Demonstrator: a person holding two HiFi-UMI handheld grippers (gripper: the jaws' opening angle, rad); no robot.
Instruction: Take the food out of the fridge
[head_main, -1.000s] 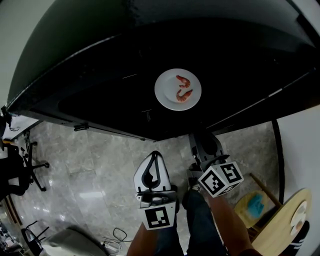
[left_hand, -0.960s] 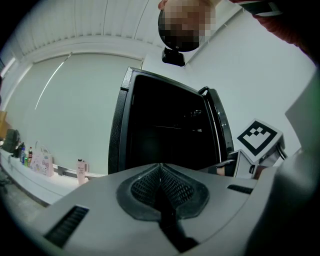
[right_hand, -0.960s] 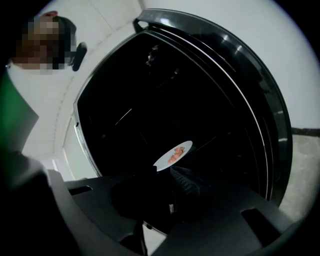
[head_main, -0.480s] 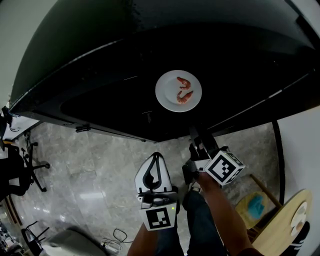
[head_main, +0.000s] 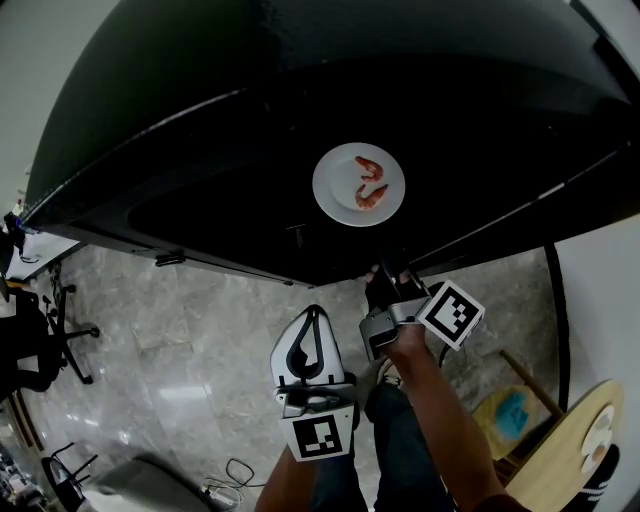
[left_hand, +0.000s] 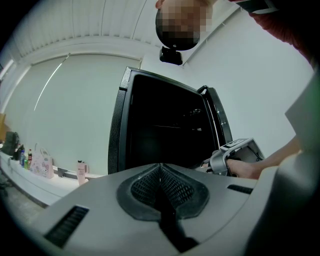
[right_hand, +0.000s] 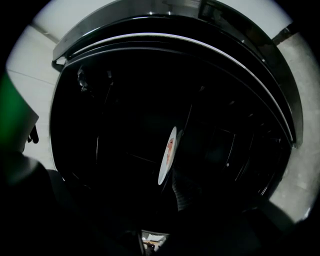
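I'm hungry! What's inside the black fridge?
A white plate with two pink shrimp on it sits inside the fridge. The rest of the inside is too dark to make out, and the plate covers whatever lies right under it.

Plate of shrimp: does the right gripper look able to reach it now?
Probably yes: the fridge stands open, the right gripper points at the plate, nothing visible between them.

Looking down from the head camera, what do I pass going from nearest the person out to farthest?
left gripper → right gripper → white plate carrying shrimp, inside the dark fridge
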